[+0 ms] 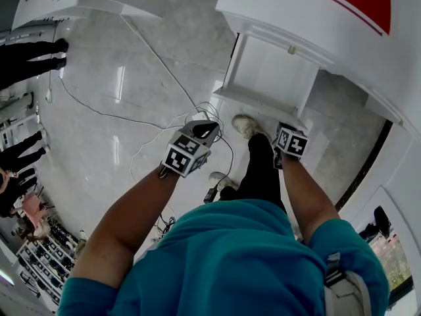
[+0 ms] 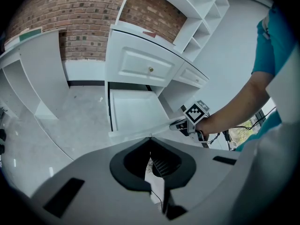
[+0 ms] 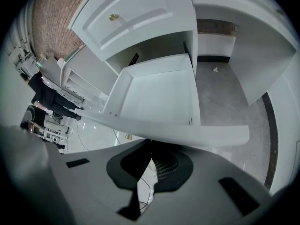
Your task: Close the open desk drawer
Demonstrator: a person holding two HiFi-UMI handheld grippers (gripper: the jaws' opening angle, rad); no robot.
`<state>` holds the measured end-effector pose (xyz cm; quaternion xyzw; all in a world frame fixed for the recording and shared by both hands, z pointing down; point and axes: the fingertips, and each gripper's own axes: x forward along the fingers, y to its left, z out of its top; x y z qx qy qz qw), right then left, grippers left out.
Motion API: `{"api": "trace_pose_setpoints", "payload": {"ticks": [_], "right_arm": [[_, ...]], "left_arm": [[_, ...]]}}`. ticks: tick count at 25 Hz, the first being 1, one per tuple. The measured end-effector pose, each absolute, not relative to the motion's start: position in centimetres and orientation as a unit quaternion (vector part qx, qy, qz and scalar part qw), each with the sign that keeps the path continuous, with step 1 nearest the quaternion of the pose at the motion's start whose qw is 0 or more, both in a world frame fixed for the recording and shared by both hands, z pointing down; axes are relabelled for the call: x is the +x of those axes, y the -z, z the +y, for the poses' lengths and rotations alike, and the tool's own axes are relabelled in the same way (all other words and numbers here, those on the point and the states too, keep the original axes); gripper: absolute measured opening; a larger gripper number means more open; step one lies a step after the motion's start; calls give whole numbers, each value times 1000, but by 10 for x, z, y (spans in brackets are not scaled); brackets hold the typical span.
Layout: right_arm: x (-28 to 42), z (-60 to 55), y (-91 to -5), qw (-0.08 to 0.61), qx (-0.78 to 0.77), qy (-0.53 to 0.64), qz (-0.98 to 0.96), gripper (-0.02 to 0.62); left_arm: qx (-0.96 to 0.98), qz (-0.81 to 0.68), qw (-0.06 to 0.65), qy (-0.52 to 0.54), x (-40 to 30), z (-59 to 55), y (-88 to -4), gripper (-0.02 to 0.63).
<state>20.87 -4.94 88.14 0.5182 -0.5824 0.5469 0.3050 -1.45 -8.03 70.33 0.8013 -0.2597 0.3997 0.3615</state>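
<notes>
Polished marble floor (image 1: pixel 131 91) under a white desk (image 2: pixel 140 64): the open drawer (image 3: pixel 159 95) juts out, its front board (image 3: pixel 187 131) crosswise at 12 o'clock just beside the right gripper (image 3: pixel 151 148), jaws clenched empty; the left gripper (image 2: pixel 150 142), likewise clenched empty, sits farther off.
</notes>
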Motion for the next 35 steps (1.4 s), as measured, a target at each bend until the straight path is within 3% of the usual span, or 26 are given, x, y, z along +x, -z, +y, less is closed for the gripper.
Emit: {"api": "trace_pose_setpoints", "payload": {"ticks": [35], "right_arm": [[246,-145,-879,274,536,-528,-599,21]], "left_arm": [[802,-272,355,-396,22,-147,-699,15]]}}
